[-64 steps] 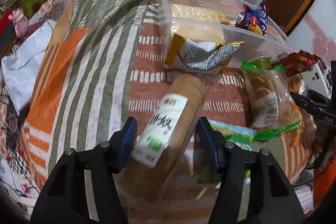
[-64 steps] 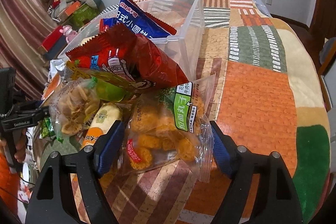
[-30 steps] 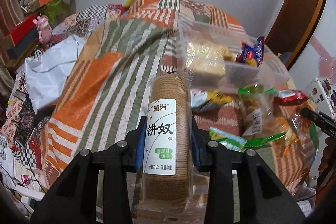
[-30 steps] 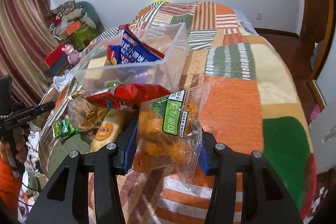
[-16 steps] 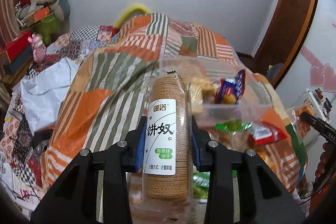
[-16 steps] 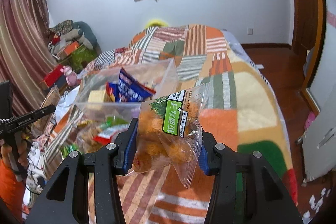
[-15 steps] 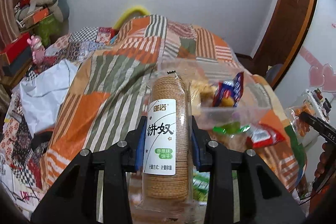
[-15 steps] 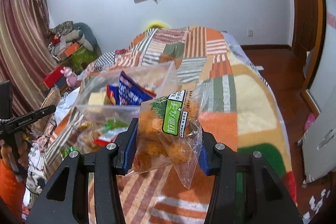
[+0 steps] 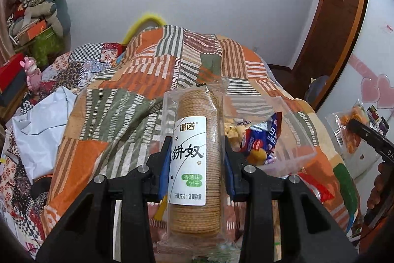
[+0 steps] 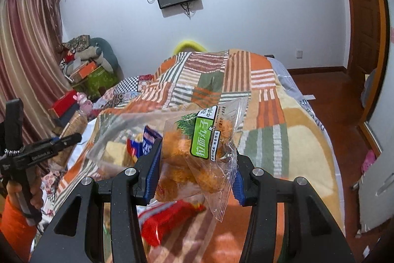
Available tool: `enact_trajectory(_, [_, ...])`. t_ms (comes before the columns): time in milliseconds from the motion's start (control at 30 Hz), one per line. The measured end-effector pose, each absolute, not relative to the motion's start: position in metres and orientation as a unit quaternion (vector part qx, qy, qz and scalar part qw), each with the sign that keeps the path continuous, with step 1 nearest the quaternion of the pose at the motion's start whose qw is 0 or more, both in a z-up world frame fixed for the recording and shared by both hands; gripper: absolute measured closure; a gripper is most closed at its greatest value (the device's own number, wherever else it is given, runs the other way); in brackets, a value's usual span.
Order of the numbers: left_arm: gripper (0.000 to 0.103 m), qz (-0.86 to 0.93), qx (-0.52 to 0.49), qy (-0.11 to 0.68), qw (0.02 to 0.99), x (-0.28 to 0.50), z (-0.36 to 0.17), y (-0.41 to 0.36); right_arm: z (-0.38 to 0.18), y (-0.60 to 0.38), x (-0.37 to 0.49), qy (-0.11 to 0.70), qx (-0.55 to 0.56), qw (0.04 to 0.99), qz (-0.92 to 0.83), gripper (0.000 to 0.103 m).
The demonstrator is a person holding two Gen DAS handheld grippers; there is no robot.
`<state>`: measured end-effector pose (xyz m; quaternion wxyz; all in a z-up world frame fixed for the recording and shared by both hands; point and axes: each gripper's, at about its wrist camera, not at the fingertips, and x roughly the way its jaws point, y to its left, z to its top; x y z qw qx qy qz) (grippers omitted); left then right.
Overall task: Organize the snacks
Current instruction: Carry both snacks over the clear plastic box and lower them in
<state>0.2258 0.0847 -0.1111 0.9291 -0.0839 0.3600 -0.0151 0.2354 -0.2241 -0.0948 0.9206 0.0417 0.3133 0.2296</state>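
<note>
My left gripper [image 9: 195, 164] is shut on a clear-wrapped cracker roll [image 9: 195, 176] with a white label, held upright in the air above the bed. Beyond it to the right sits the clear plastic bin [image 9: 303, 154] with a blue snack bag [image 9: 263, 137] inside. My right gripper [image 10: 195, 171] is shut on a clear bag of orange snack balls [image 10: 187, 164] with a green label, lifted over the bin [image 10: 110, 134]. A red snack packet [image 10: 167, 218] lies on the quilt below it. The right gripper and its bag [image 9: 349, 125] show at the left wrist view's right edge.
A patchwork quilt [image 9: 118, 110] covers the bed. A white plastic bag [image 9: 41, 125] lies at the bed's left side. Boxes and a pink toy [image 9: 32, 73] stand by the left wall. A wooden door [image 10: 357, 16] and floor lie to the right.
Both grippers closed on their snacks and rose from the quilt. The views tipped up, so the bin and the snack pile sank lower and the wall screens came in.
</note>
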Motion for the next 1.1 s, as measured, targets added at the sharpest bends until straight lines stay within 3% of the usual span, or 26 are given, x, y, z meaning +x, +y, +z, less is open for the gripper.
enact_trajectory(1100, [0.067,-0.032,-0.110,0.424,0.899,0.344,-0.163,0.088,-0.135,-0.153,0.332,0.374,-0.021,0.893,0.248,0.058])
